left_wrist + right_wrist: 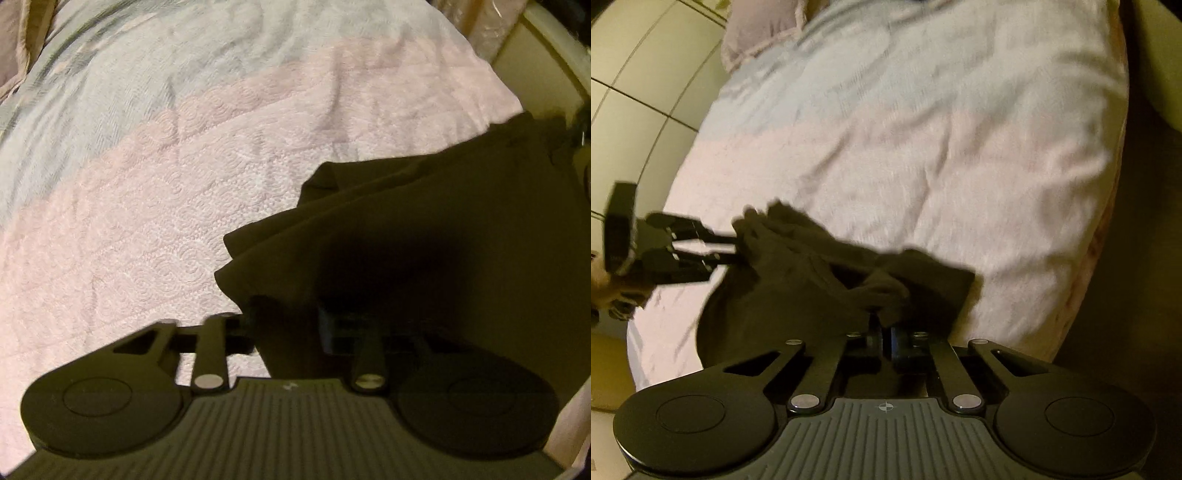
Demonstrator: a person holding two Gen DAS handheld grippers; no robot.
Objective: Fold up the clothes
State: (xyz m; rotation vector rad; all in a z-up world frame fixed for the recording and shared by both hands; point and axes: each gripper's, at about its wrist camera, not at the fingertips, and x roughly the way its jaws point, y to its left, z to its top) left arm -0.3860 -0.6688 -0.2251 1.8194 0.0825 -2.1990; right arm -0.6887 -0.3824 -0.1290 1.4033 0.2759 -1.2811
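A dark olive-brown garment [424,236] hangs in folds above a bed with a pink and pale blue quilted cover [155,206]. My left gripper [288,314] is shut on one edge of the garment, with cloth bunched between the fingers. In the right wrist view the same garment [812,273] stretches from the left gripper [737,249] at the left across to my right gripper [886,332], which is shut on another bunched edge of it. The garment sags between the two grippers over the bed cover [923,147].
A pinkish pillow [757,33] lies at the head of the bed. A cream tiled floor [635,74] runs along the bed's left side in the right wrist view. A cream wall or furniture edge [543,62] stands past the bed's right side.
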